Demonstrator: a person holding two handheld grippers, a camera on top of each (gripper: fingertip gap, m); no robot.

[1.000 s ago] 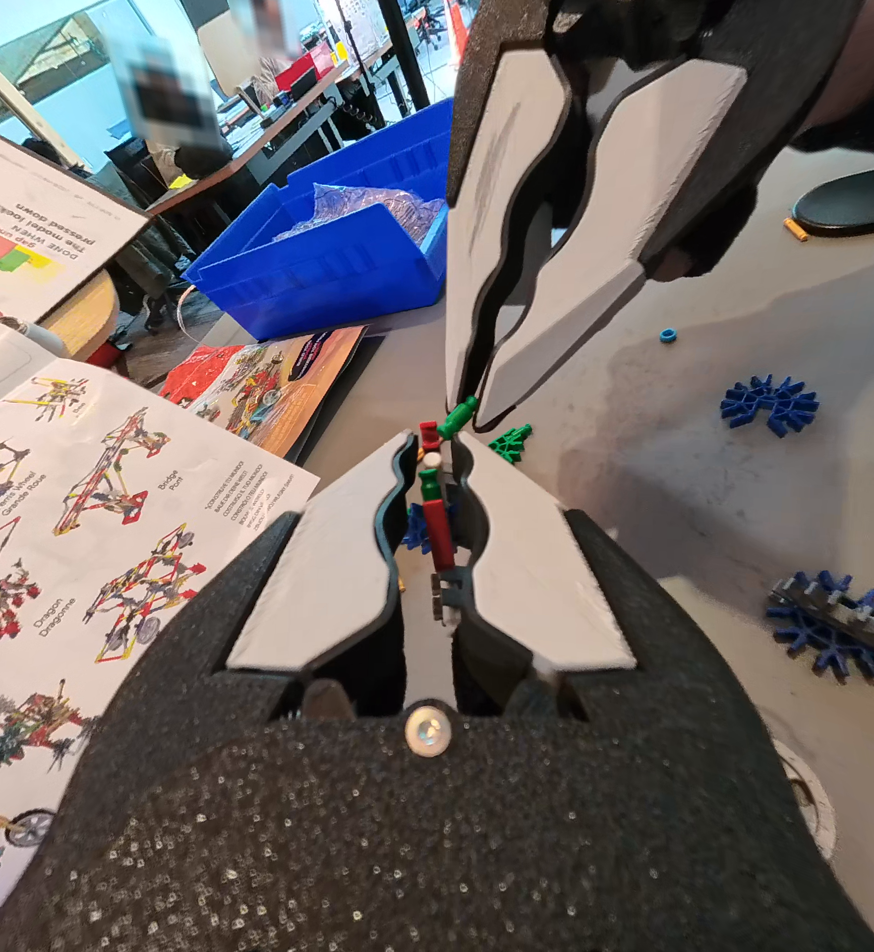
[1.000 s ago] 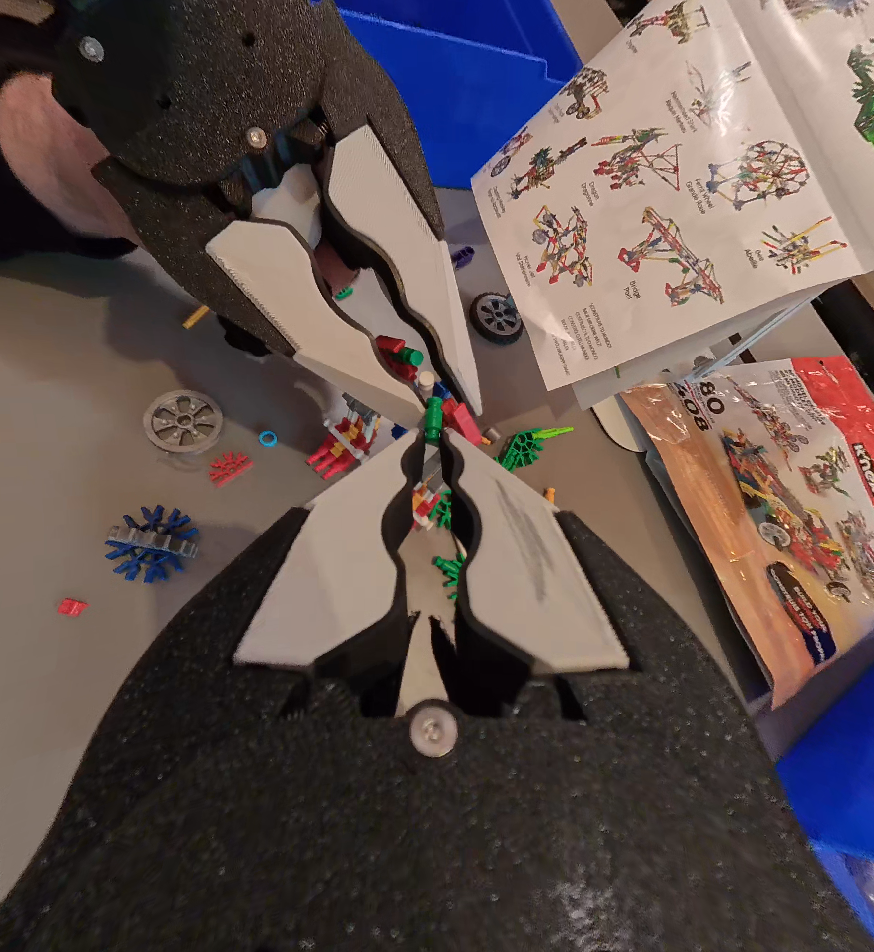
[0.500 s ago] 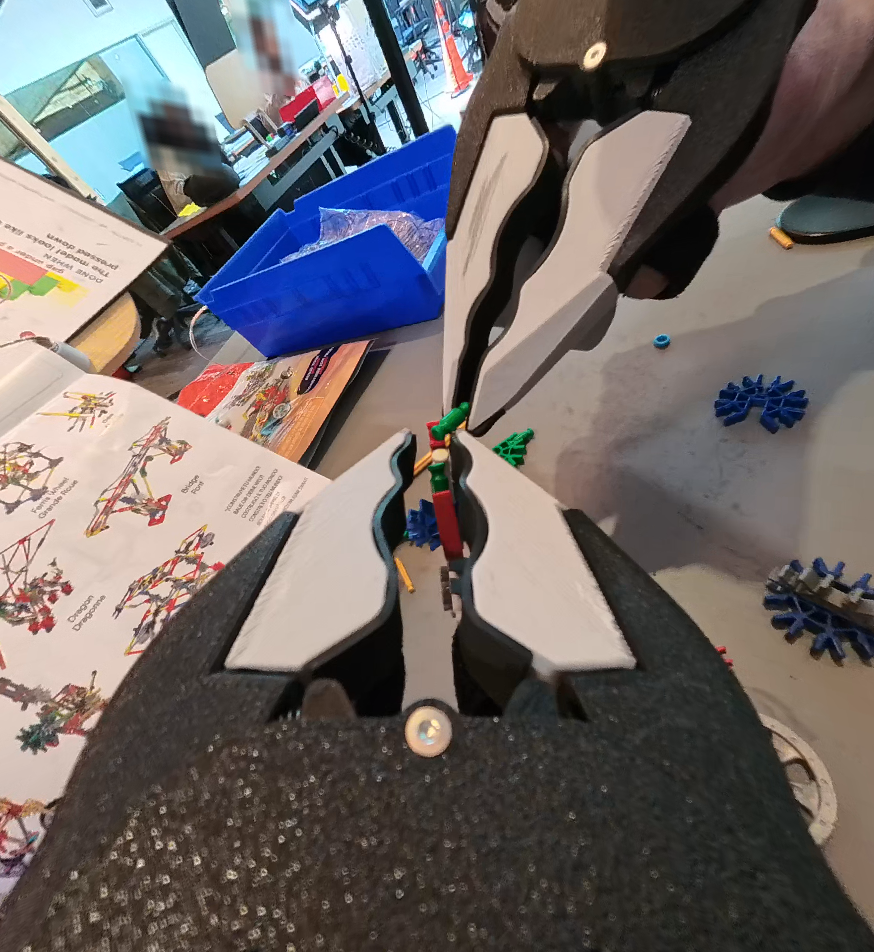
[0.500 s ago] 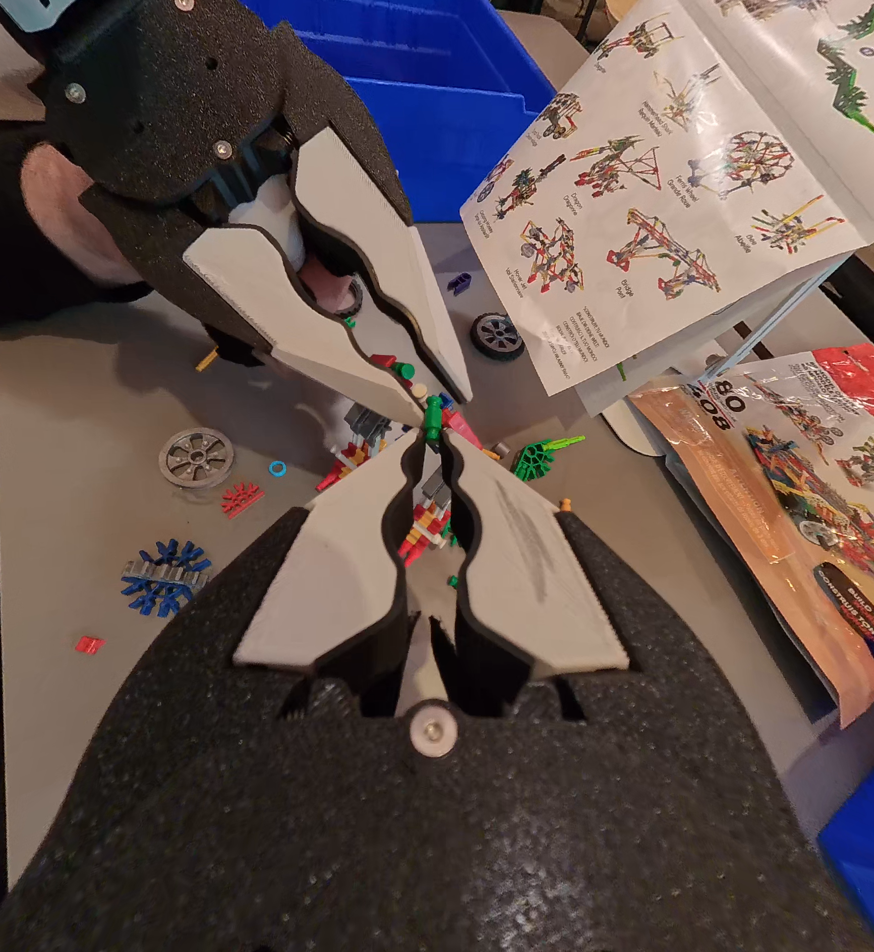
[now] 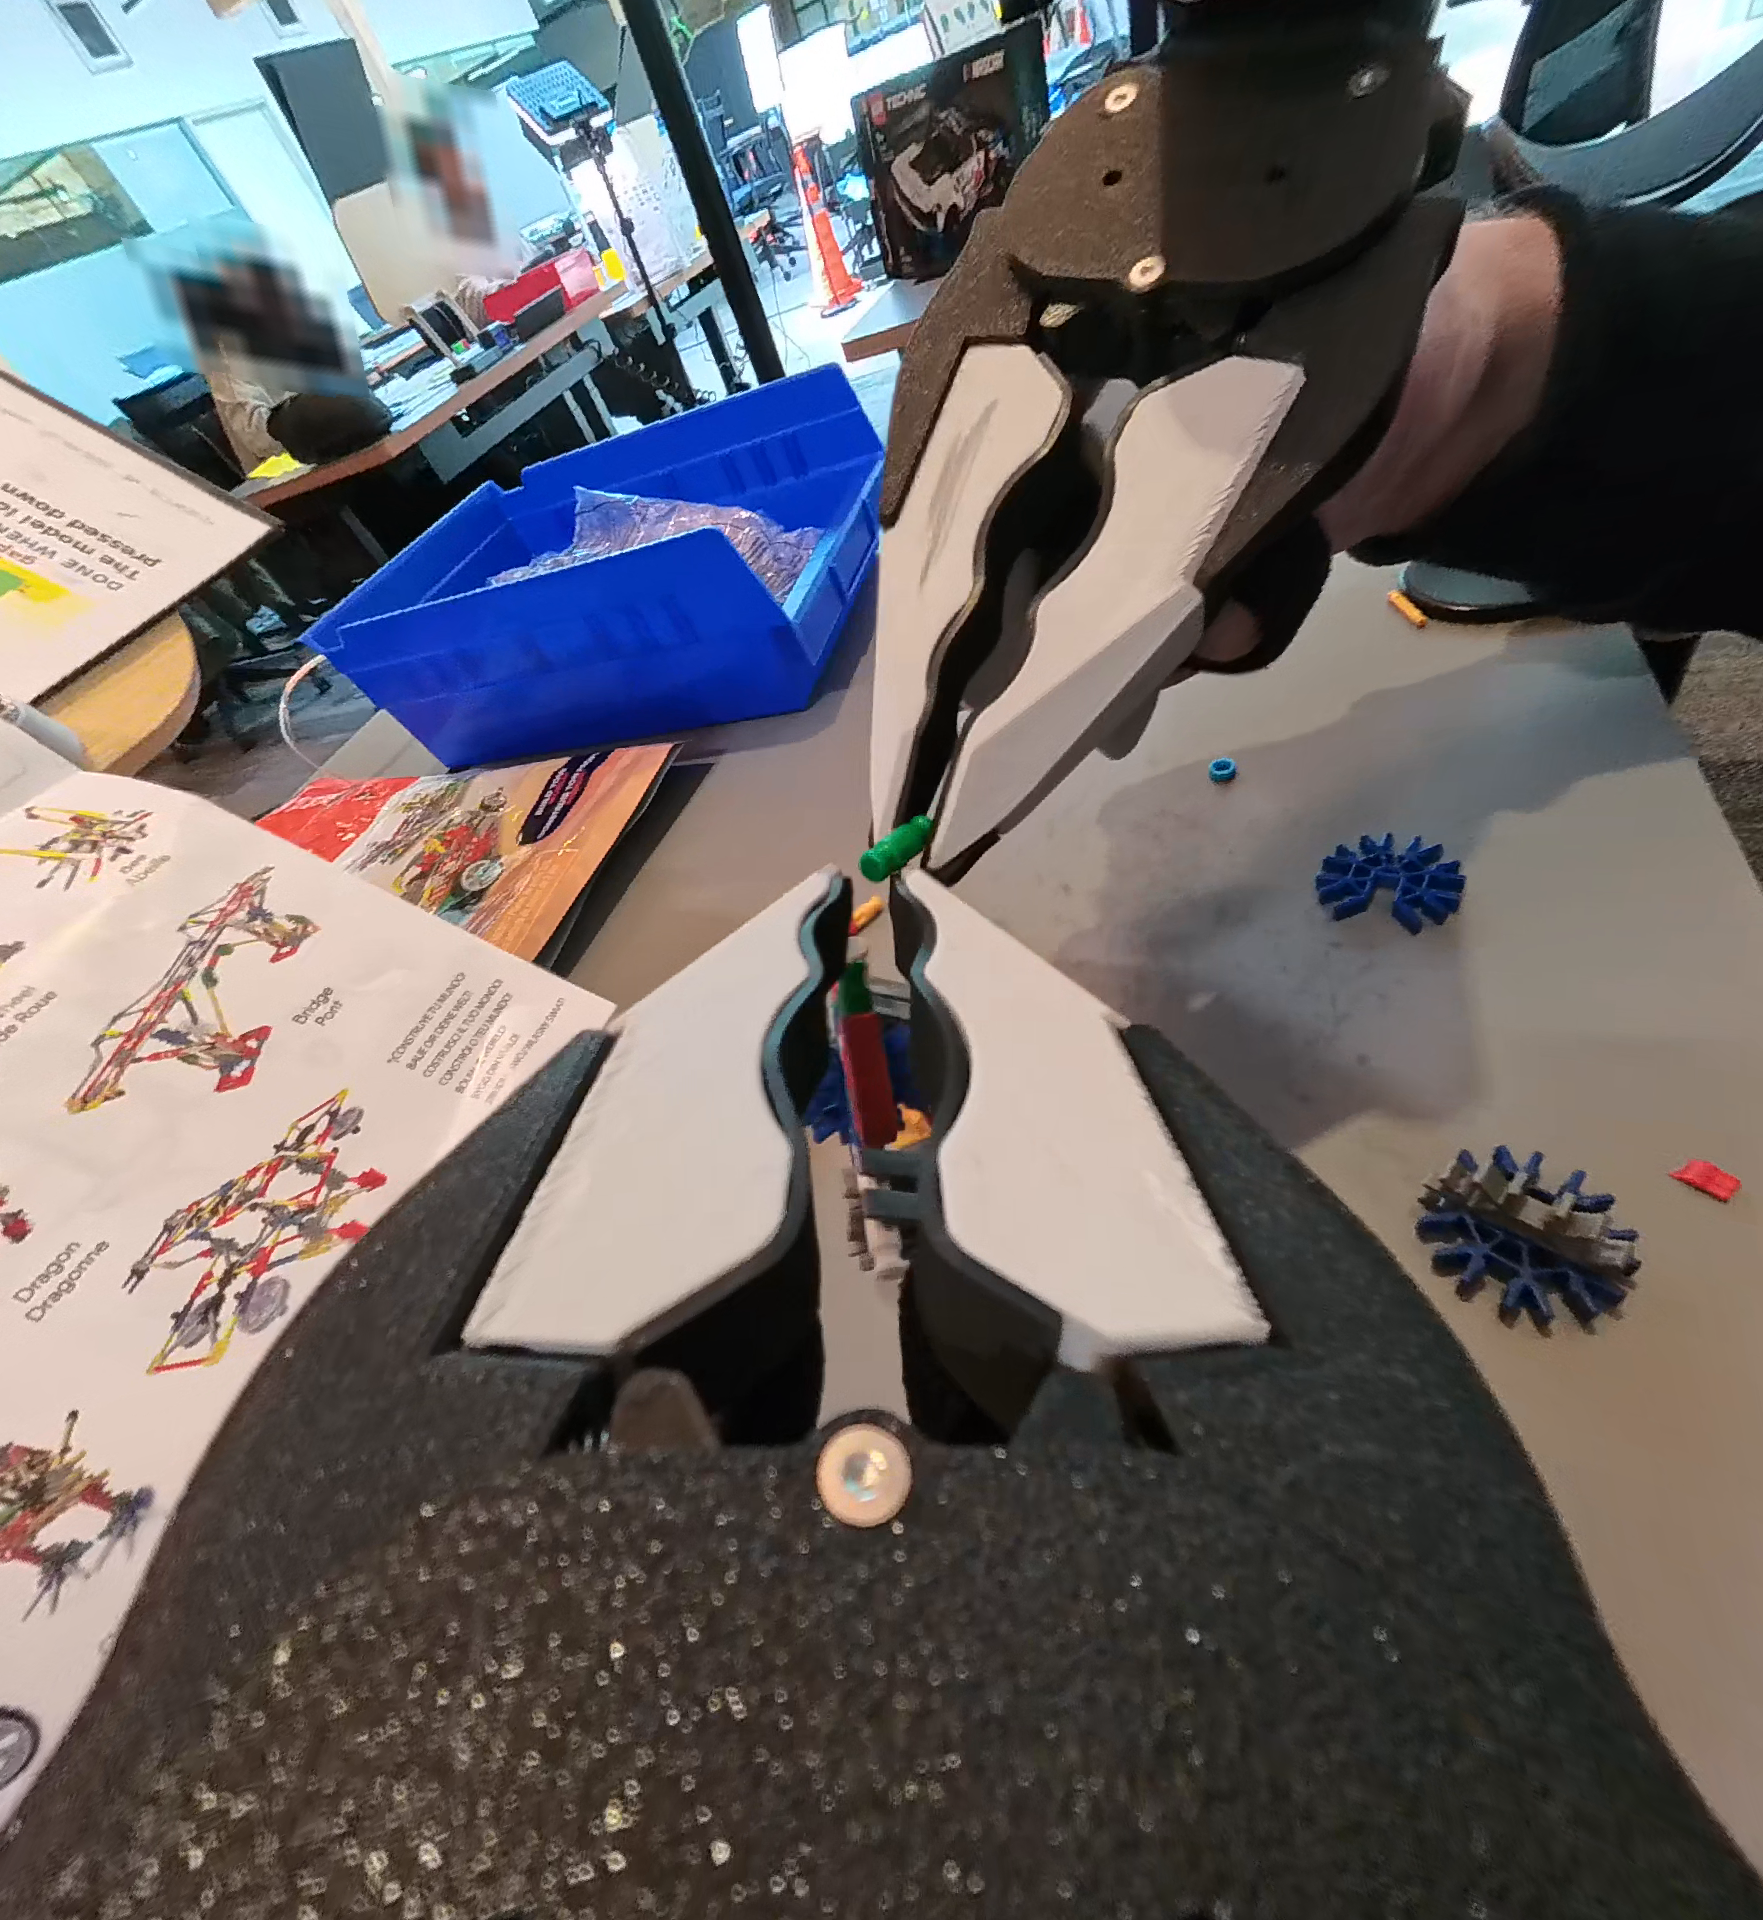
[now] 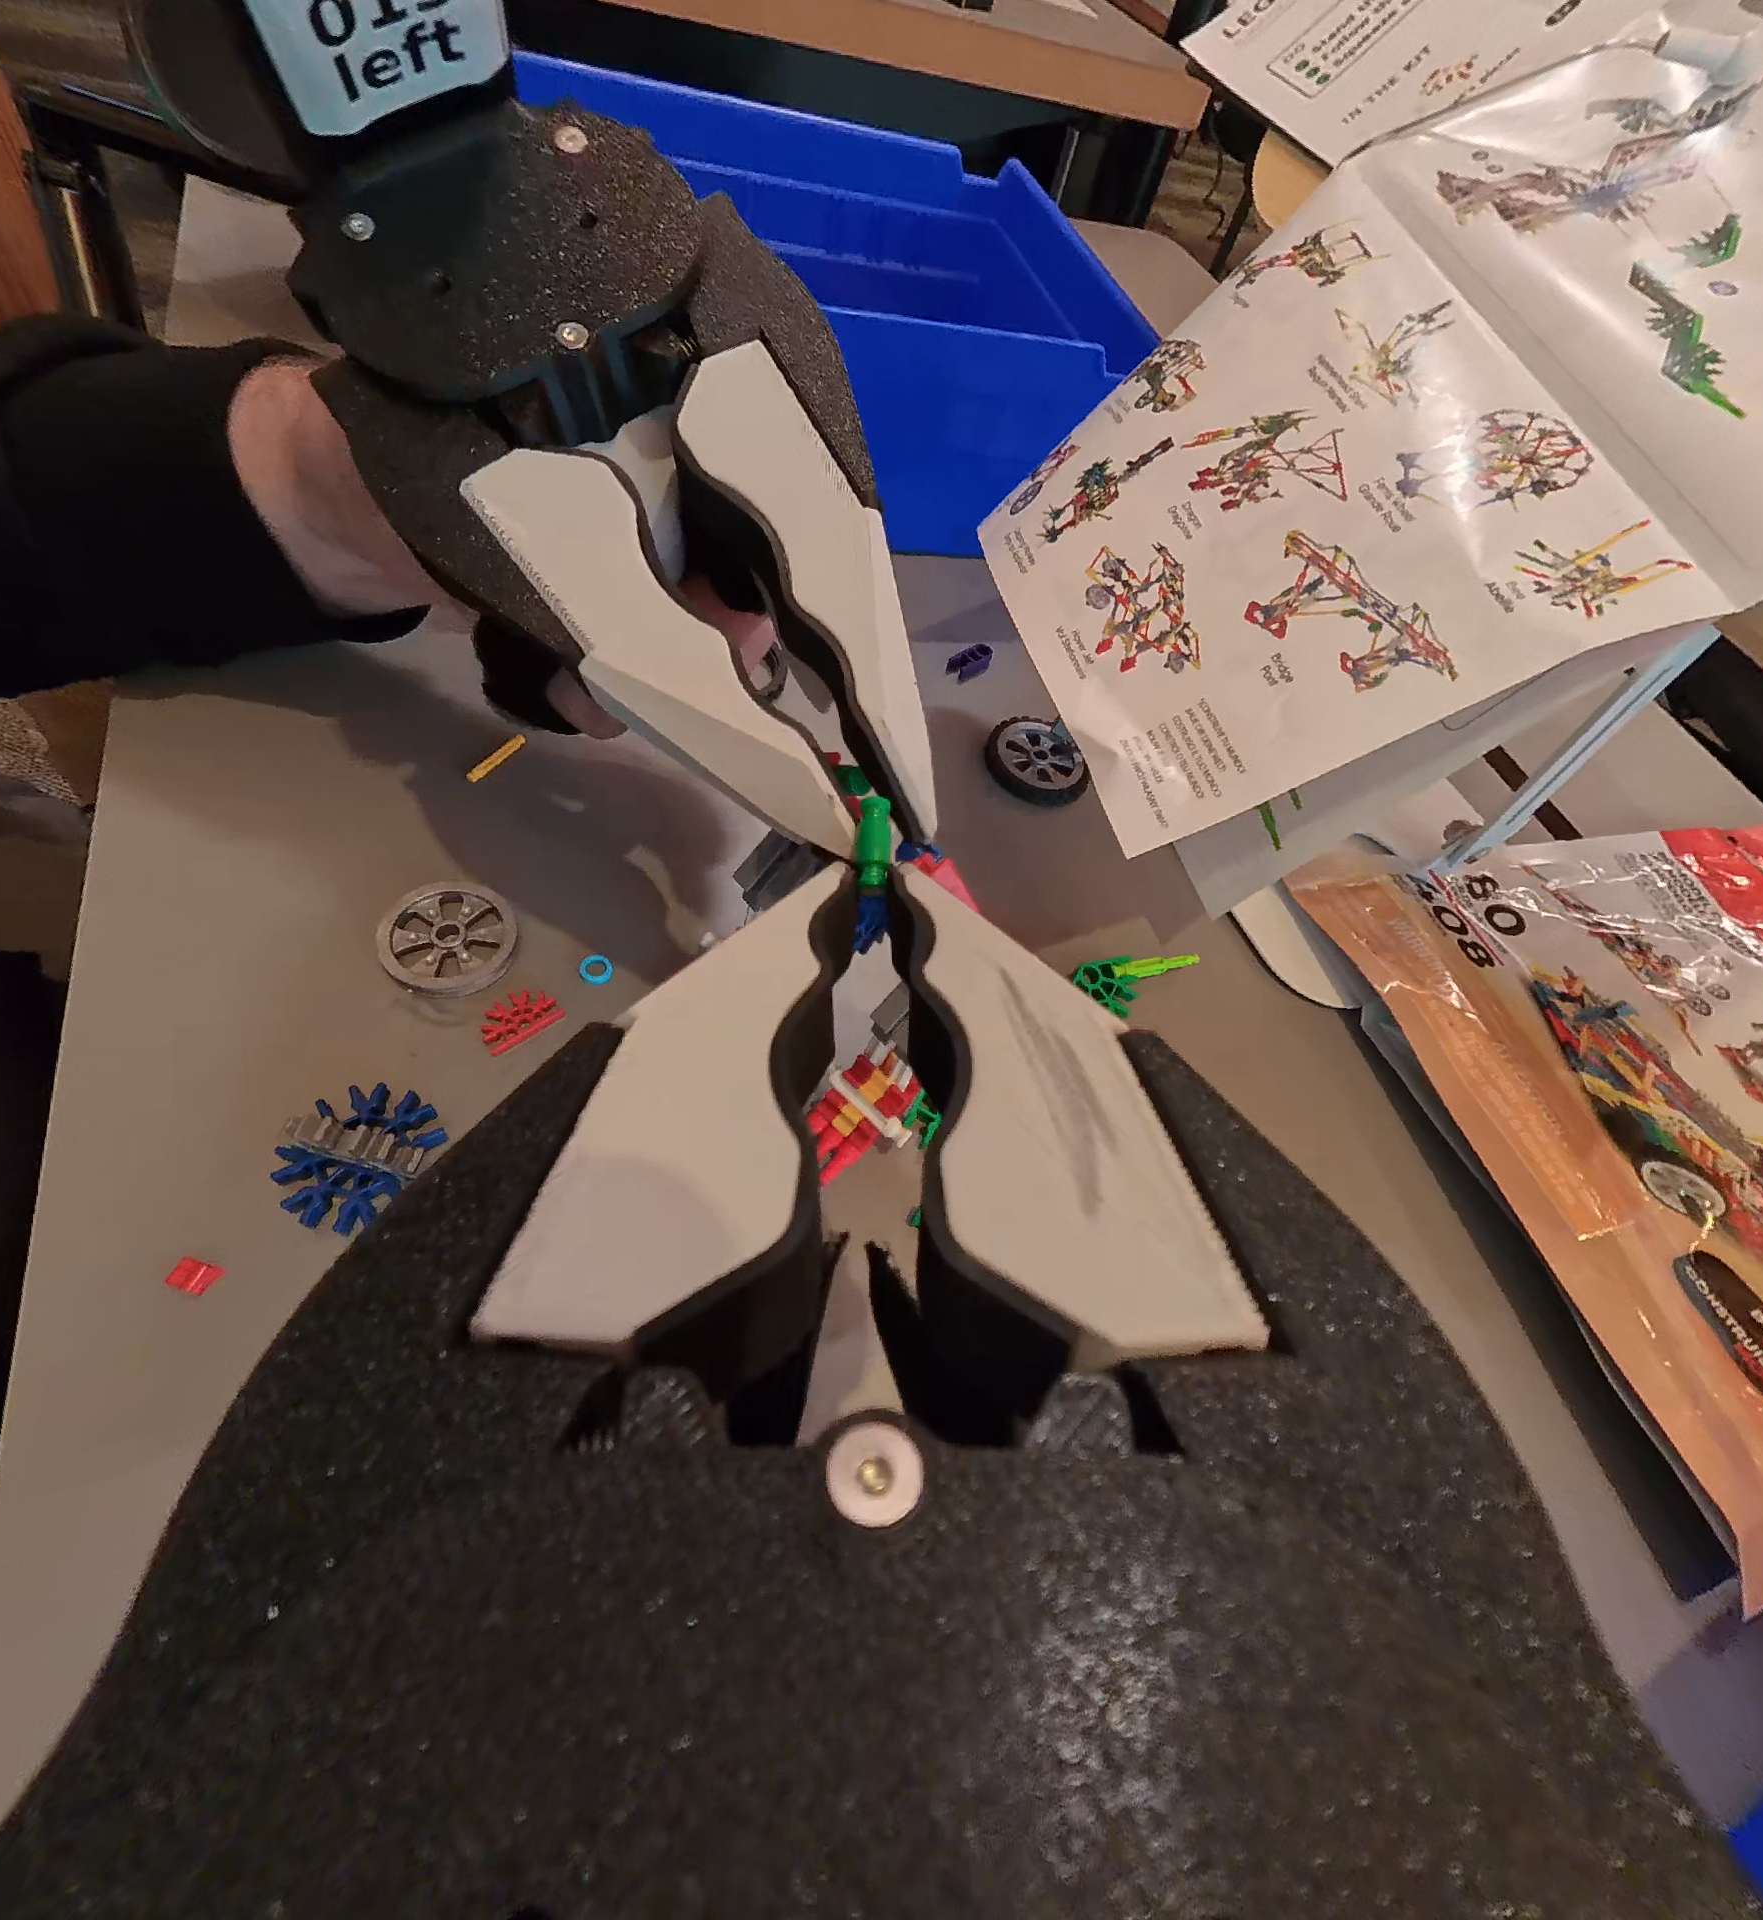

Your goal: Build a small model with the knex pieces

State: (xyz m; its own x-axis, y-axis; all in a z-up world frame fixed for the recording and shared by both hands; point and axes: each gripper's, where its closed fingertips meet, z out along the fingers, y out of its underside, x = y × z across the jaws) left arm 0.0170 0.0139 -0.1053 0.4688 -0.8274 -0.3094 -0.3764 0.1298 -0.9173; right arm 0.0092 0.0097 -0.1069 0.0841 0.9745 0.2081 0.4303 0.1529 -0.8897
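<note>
My left gripper is shut on a small red rod piece with a green end, which lies lengthwise between its fingers. My right gripper is shut on a short green rod at its tips. The two grippers meet tip to tip above the grey table. In the left wrist view the right gripper comes down from the upper right, and the green rod sits just above my left fingertips. In the right wrist view the left gripper comes in from the upper left.
A pile of loose building pieces lies under the grippers. Blue snowflake connectors, a grey hub, a small wheel and a green connector are scattered about. A blue bin, an instruction sheet and a toy bag lie alongside. My two grippers' fingertips are within a few centimetres of each other. From either gripper's tips it is about 15 cm to the green connector.
Both grippers have risen higher above the table and tilted, staying tip to tip. Each keeps its piece.
</note>
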